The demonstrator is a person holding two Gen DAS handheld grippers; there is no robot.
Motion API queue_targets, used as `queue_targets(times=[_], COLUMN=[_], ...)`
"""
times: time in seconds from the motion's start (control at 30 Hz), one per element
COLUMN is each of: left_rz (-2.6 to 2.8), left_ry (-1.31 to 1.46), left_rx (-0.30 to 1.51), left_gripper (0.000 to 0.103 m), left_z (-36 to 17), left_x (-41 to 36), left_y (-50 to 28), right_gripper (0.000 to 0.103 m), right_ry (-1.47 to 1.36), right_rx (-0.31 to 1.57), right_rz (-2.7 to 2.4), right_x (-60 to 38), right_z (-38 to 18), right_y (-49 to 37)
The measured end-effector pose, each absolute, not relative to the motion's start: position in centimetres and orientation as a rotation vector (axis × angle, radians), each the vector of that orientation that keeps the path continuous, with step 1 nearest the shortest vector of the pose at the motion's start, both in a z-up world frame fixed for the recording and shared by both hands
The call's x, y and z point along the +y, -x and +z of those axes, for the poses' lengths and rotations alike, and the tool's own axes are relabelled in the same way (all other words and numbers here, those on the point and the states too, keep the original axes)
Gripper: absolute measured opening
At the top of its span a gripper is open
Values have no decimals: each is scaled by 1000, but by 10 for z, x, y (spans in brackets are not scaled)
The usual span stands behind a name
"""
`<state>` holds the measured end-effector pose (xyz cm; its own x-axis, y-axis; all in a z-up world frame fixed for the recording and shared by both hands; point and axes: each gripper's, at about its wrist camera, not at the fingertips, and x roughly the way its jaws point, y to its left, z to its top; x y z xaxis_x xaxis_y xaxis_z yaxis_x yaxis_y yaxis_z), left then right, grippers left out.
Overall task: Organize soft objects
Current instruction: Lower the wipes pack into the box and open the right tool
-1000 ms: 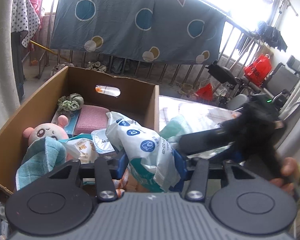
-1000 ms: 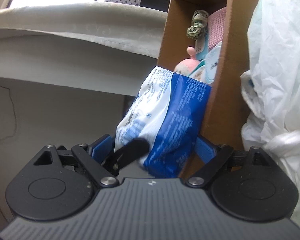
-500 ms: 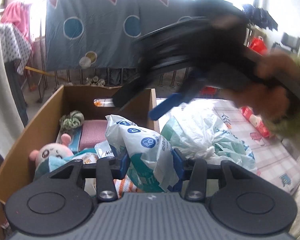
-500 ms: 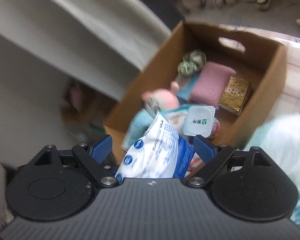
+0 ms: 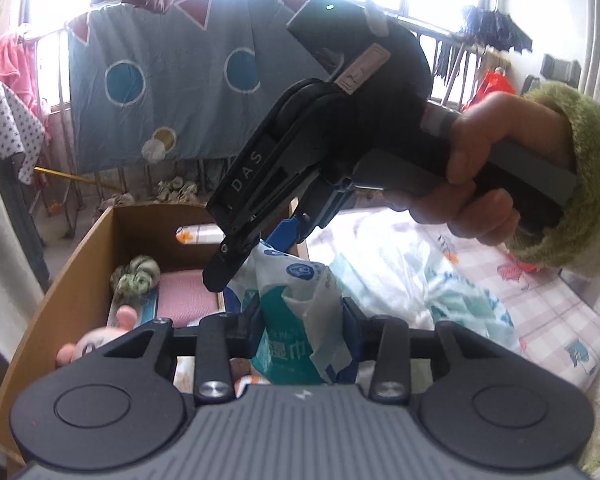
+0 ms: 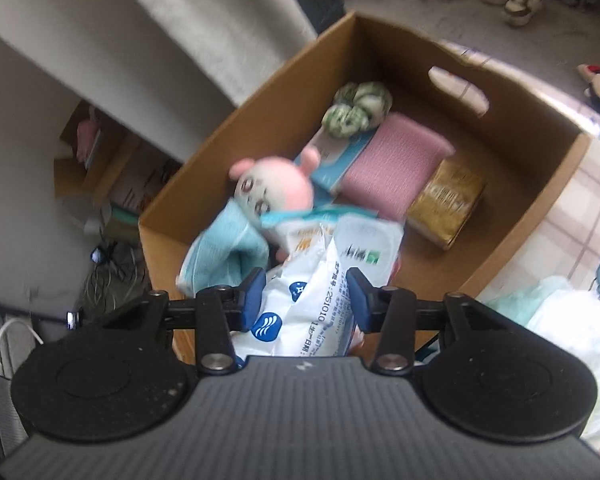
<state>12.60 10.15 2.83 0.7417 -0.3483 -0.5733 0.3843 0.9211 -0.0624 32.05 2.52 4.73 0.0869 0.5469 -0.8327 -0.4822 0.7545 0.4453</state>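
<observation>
Left wrist view: the left gripper [image 5: 302, 322] has its fingers clamped on a white and teal pack [image 5: 296, 312], and the jaws are closing further on the crumpled wrapper. A second ago the right gripper [image 5: 256, 254] lay low at the right edge, level with the pack. Now it fills the upper middle of the view, tilted down over the box [image 5: 72, 280], its tips at the top of the pack. The hand [image 5: 484, 176] on its grip wears a fuzzy green cuff [image 5: 584, 184]. The side of that gripper reads "DAS". The pack shows blue round icons and large white Chinese characters, too creased to read. In the box lie a green scrunchie [image 5: 136, 278], a pink pad [image 5: 186, 300] and a pink plush [image 5: 96, 340].

Right wrist view: a second ago this camera looked level along the outside wall of the box, with the fingers spread wide round the pack. Now it looks down into the open box from above, and the fingers stand much closer, closing on the pack [image 6: 312, 304], the blue pads against its sides. Print on the pack reads "251010" beside small Chinese text and a blue wave logo. Under it sit the plush [image 6: 276, 188], a blue towel [image 6: 224, 256], the scrunchie [image 6: 356, 110], the pad [image 6: 396, 160], a gold packet [image 6: 446, 204] and a white sachet [image 6: 368, 244] with a green mark.
</observation>
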Motion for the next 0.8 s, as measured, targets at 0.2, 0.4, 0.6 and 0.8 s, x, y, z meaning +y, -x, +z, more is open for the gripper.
queue_targets(times=[0.2,0.4,0.6,0.8], left_rz=[-464,-491,-465,-440], left_ry=[13,82,158,248], left_rx=[632,749,872,930], left_gripper=[41,41,46,56], left_z=[23,6,-16,-27], left_x=[112,119,128,141], left_y=[-162,-193,-213,-222], right_gripper=[42,42,41,43], right_ry=[-54,18,95,122], right_rx=[1220,1226,1255,1306], right_rz=[632,525,458,414], right_x=[19,26,36,34], right_z=[54,37,15,-1], right_y=[-339,-352,-362,-375])
